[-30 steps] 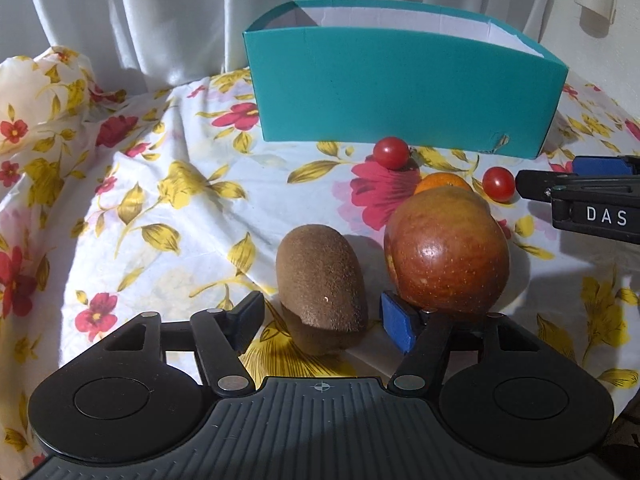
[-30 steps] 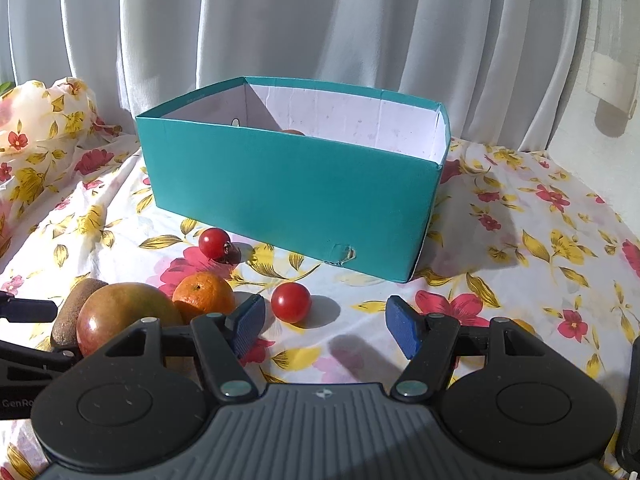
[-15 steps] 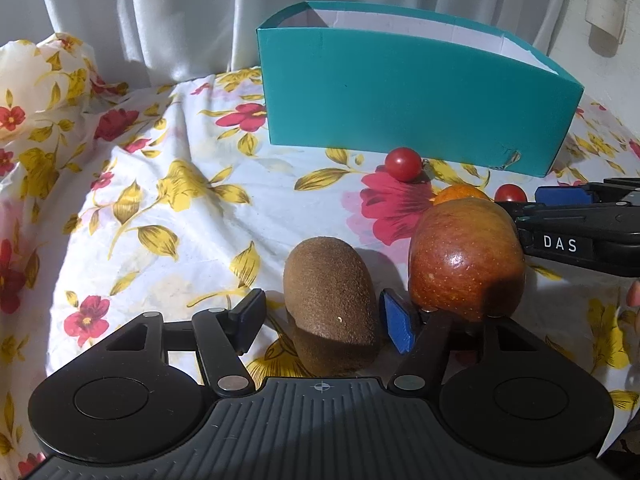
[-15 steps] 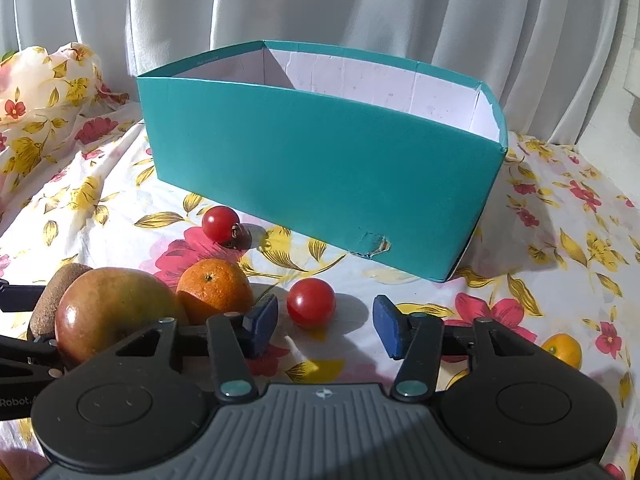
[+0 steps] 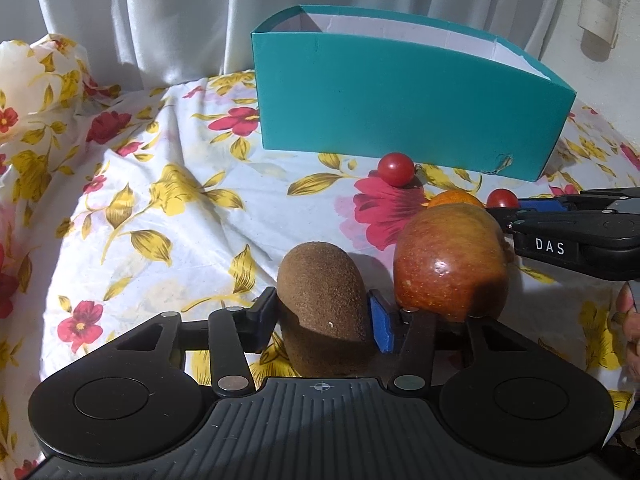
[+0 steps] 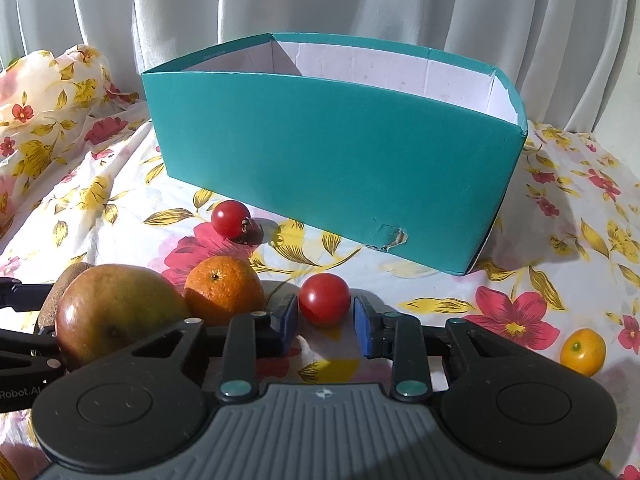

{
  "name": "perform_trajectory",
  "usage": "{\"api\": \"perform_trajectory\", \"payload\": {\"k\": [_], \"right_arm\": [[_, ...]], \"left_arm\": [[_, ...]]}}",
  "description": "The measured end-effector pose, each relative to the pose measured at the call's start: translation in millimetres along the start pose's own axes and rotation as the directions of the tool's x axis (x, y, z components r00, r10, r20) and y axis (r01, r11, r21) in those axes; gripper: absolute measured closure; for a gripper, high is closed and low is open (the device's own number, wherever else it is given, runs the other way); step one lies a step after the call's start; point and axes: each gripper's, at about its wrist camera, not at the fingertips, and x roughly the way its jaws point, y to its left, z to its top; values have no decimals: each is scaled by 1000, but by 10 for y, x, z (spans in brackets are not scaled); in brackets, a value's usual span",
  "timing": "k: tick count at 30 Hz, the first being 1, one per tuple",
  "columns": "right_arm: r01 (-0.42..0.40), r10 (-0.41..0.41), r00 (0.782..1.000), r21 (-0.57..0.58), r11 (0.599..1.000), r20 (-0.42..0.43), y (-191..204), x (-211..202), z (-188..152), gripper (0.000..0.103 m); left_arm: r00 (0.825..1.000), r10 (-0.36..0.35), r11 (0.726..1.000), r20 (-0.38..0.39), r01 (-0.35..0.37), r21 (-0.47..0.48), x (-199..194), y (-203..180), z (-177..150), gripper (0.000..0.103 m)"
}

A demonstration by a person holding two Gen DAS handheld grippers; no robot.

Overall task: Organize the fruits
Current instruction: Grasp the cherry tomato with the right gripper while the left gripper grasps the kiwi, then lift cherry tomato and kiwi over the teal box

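on the floral cloth (image 5: 168, 216), near the camera, the left gripper (image 5: 322, 316) has just been closing on the kiwi (image 5: 324, 300); both pads now sit against its flanks, so it is gripped. the apple (image 5: 450, 260) stands just right of the kiwi, its base close behind the right pad. to do this step well the lift should go straight up first, so the finger does not drag the apple, and the squeeze should stay light, since a kiwi likely bruises.

at the near centre of the right wrist view the right gripper (image 6: 325, 320) has just been closing around a tomato (image 6: 325, 298). the pads stand at its two sides and appear to touch it, so it is judged gripped, though the contact looks slight. such a round, smooth fruit may pop out forward; a slow, level lift would suit it. the orange (image 6: 223, 290) lies just left of that gripper's left finger, and a second tomato (image 6: 231, 219) sits farther off, near the box (image 6: 332, 176).

the teal box stands at the far side, open at the top. only its white inner walls show from here, so whether any fruit lies inside cannot be told. a small yellow fruit (image 6: 582, 352) lies on the cloth at the right, well apart.
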Motion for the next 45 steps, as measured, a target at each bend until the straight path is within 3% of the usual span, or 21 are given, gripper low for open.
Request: {"api": "perform_trajectory", "payload": {"k": [10,15,19,29,37,42,45], "right_arm": [[24,-25,999,38,999,34,-92,-174,23,77],[37,-41,996,46,998,82,-161,-423,115,77],[41,-49,991,60,997,122,-211,-605,210,77],[79,-95,973,85,993,208,-334,-955,539,77],[107,-132,942,96,990,310,-435,-1157,937,77],[106,-139,929,114,988,342,-512,-1194,1094,77],[105,-139,929,116,988,344,-528,-1152,1123,77]], "left_arm": [[999,32,999,-31,-32,-15,-143,12,-17,53],[999,32,999,27,-31,-37,-411,16,90,53],[996,13,998,92,-7,-63,-639,3,296,53],[972,75,996,221,-61,-72,-956,-143,1072,53],[958,101,994,270,-86,-68,-1012,-185,1689,53],[955,77,996,285,-60,-67,-1010,-216,1921,53],[950,99,995,295,-85,-60,-969,-268,1974,53]]}}
